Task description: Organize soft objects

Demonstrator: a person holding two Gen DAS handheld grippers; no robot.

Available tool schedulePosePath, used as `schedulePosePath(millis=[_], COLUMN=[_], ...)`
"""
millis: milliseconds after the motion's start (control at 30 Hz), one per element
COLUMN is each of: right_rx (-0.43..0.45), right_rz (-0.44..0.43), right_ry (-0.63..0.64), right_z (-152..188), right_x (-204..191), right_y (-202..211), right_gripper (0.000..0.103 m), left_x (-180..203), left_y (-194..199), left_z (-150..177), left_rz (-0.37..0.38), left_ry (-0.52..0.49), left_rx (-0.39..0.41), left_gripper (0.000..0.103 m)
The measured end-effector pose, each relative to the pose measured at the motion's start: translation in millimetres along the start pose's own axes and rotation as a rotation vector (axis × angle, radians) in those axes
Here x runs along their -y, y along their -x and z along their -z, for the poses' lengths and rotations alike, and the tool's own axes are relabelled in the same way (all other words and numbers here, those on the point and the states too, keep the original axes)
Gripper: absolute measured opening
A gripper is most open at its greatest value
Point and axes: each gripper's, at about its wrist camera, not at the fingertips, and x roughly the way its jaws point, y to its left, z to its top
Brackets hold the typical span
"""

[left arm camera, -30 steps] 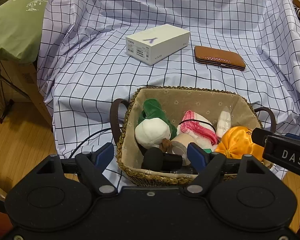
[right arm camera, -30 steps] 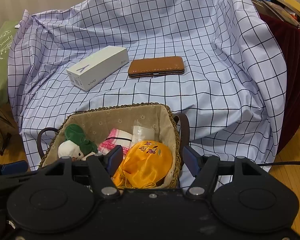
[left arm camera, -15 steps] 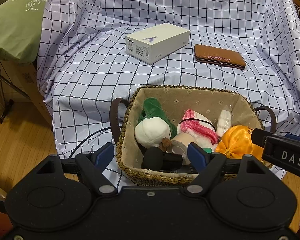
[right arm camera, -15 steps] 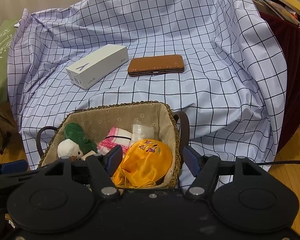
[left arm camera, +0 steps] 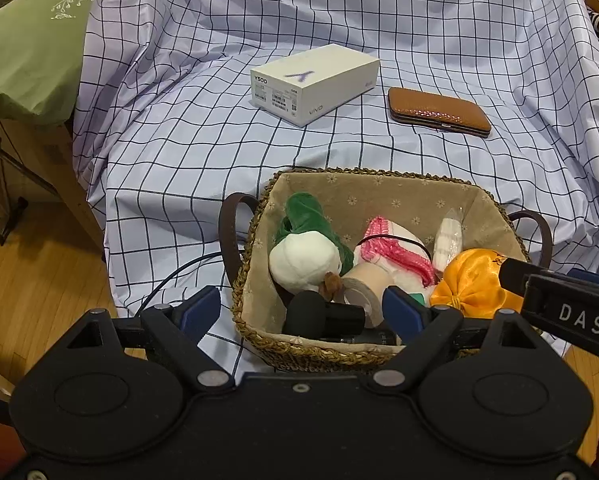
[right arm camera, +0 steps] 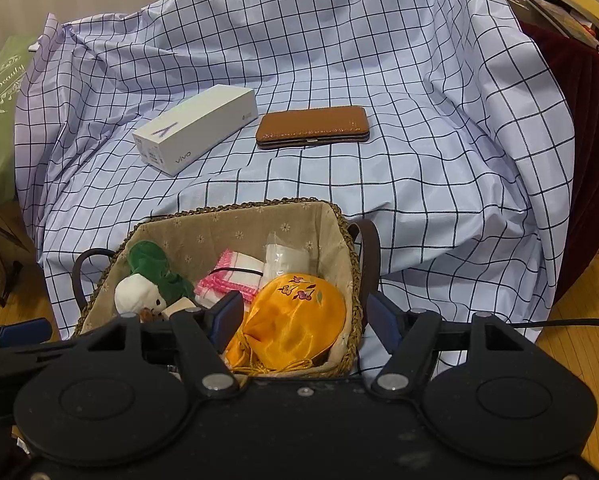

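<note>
**Two grippers over a full basket**

While both grippers hang above its near edge, the woven basket stands at the front of a seat covered with a checked cloth. The basket has a beige lining and a dark handle at each end.

Inside it lie several soft things. At the left is a white and green plush toy, and beside it a pink and white knitted piece with a thin black cord over it. An orange satin pouch with small embroidered flowers fills the right front corner. Behind the pouch a clear packet leans on the lining. A roll of tape and a black cylinder lie at the near wall.

The left gripper has just widened its jaws, and they stand apart with nothing pressed between them; its left fingertip is outside the basket, its right one over the contents. The right gripper is also spread. The pouch shows between its fingers, but I cannot tell if a pad touches it, and the right fingertip stands outside the rim.

Farther back on the cloth, a white phone box and a brown case lie near each other, well apart from the basket. A green cushion is at the far left.
</note>
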Motion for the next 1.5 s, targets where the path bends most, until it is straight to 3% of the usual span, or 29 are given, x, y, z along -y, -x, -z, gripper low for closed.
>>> schedulePosePath(millis=[1500], right_rx=[-0.004], right_rz=[0.001], right_ry=[0.0], right_z=[0.3], right_x=[-0.7], right_y=[-0.1], right_gripper=[0.07], left_x=[-0.6], left_y=[0.0], left_z=[0.9], left_rz=[-0.001], left_ry=[0.002], left_rx=[-0.004], left_gripper=[0.085])
